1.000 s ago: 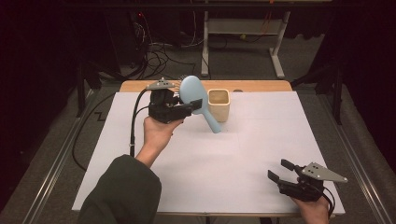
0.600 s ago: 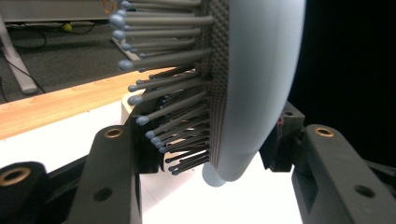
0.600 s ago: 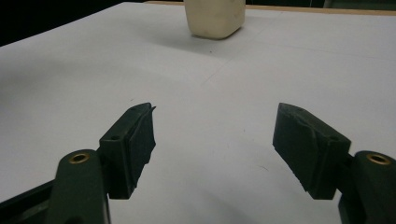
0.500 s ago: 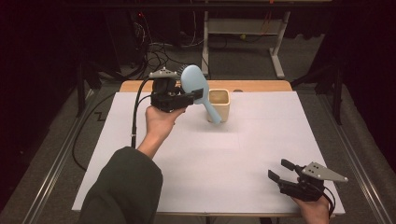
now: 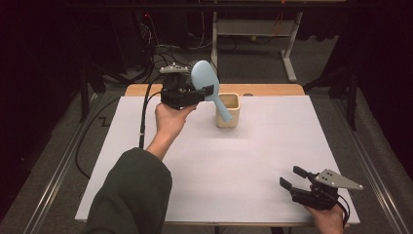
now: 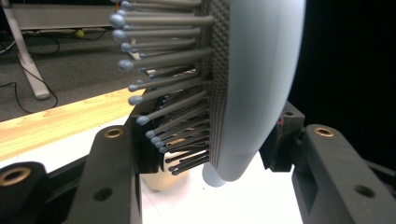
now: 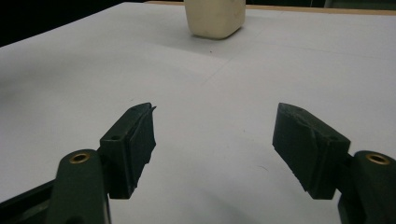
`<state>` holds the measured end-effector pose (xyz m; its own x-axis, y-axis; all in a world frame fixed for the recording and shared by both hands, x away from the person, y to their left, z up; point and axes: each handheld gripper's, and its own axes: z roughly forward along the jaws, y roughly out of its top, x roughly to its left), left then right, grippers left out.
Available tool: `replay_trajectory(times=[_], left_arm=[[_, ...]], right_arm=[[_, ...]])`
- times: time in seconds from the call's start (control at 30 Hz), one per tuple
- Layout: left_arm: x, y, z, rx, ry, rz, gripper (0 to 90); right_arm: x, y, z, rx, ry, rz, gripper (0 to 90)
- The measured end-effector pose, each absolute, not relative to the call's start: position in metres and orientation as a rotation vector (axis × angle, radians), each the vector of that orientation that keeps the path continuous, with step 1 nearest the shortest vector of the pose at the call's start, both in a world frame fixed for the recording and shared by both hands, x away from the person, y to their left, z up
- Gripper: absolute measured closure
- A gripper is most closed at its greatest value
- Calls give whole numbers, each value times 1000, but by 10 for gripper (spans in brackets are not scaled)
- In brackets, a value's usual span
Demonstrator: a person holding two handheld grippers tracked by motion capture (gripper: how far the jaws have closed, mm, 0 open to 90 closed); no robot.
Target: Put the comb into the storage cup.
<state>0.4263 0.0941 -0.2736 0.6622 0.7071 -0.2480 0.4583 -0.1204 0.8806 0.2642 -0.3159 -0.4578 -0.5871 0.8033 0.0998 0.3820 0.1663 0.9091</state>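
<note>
This looks like a lab or test room, not a home. A table under a plain white sheet stands on grey carpet, with metal rails on the floor at 9 and 3 o'clock. At 12 o'clock loose cables lie tangled by a grey metal frame; the dark surround may be black curtain.

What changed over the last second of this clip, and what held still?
The left gripper, shut on the blue hairbrush, carried it up and toward the table's far edge; the handle tip now hangs in front of the beige cup. Nothing was taken or released. The cup and the open right gripper at the near right corner kept their places.
</note>
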Motion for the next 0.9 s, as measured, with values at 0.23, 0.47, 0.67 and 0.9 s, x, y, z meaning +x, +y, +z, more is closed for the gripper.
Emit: replay_trajectory(times=[0.23,0.47,0.67,0.9], left_arm=[[434,93,-271,1743,959,287,510],[444,91,-270,1730,984,294,510],[452,86,-269,1732,998,322,509],[459,83,-269,1721,1022,334,509]], right_arm=[[265,-315,-458,1130,2047,1408,306],[265,-315,-458,1126,2047,1409,306],[265,-315,-458,1127,2049,1409,307],[265,-315,-458,1124,2048,1409,309]])
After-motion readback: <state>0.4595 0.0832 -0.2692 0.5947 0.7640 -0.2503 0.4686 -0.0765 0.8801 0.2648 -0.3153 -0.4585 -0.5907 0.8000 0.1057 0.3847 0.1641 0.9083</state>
